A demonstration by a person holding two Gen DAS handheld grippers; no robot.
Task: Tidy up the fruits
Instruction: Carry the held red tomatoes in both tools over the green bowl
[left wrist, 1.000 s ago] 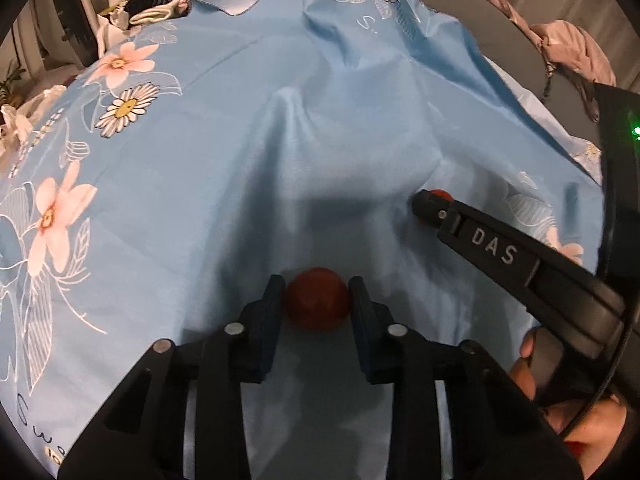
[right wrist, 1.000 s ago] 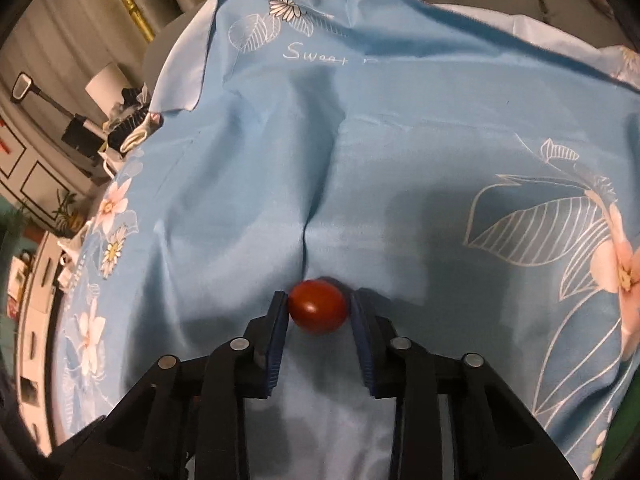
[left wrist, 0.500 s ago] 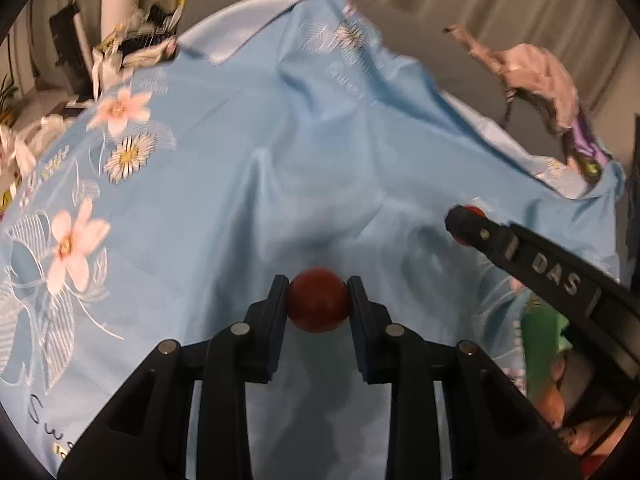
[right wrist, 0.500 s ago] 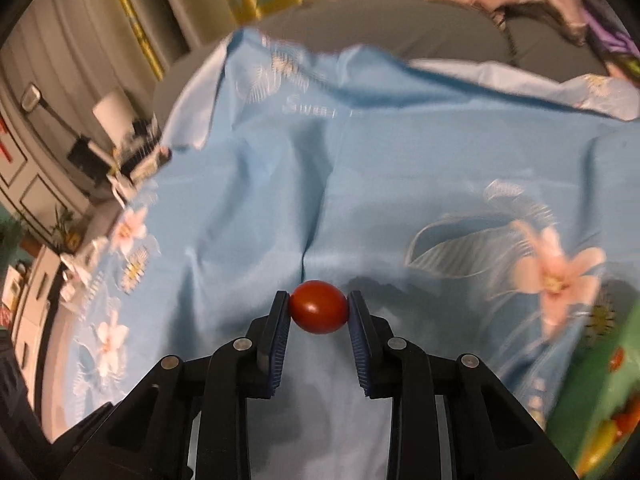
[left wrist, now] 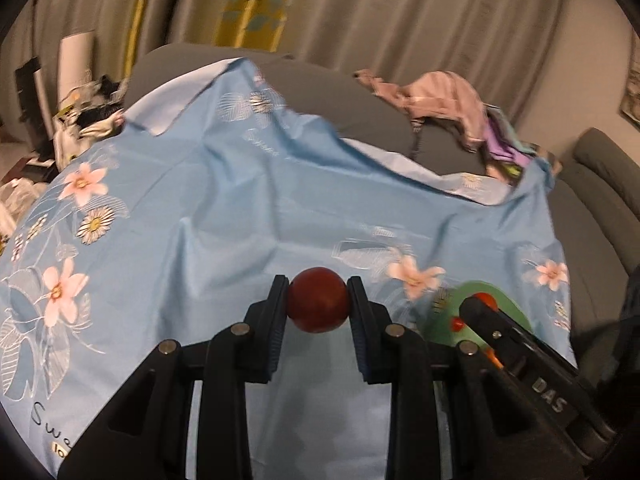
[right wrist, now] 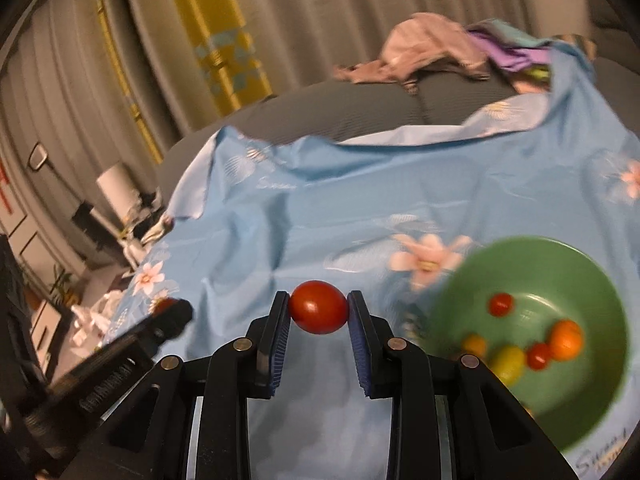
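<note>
My left gripper [left wrist: 318, 300] is shut on a dark red cherry tomato [left wrist: 317, 305] and holds it above the blue flowered cloth [left wrist: 224, 208]. My right gripper [right wrist: 319, 307] is shut on a bright red cherry tomato [right wrist: 318, 306], also lifted off the cloth. A green bowl [right wrist: 576, 264] at the right holds several small red, orange and yellow fruits [right wrist: 565, 339]. In the left wrist view the bowl [left wrist: 508, 308] lies partly hidden behind the right gripper's finger [left wrist: 504, 332]. The left gripper's finger [right wrist: 160, 320] shows at the left of the right wrist view.
The cloth covers a grey sofa [left wrist: 344, 96]. A heap of pink and purple clothes [left wrist: 448, 100] lies on the sofa's back edge. Grey curtains [right wrist: 320, 12] hang behind. Clutter and a white lamp [right wrist: 116, 188] stand at the far left.
Both grippers have lifted their tomatoes off the cloth and tilted up and to the right. The green bowl has come into view.
</note>
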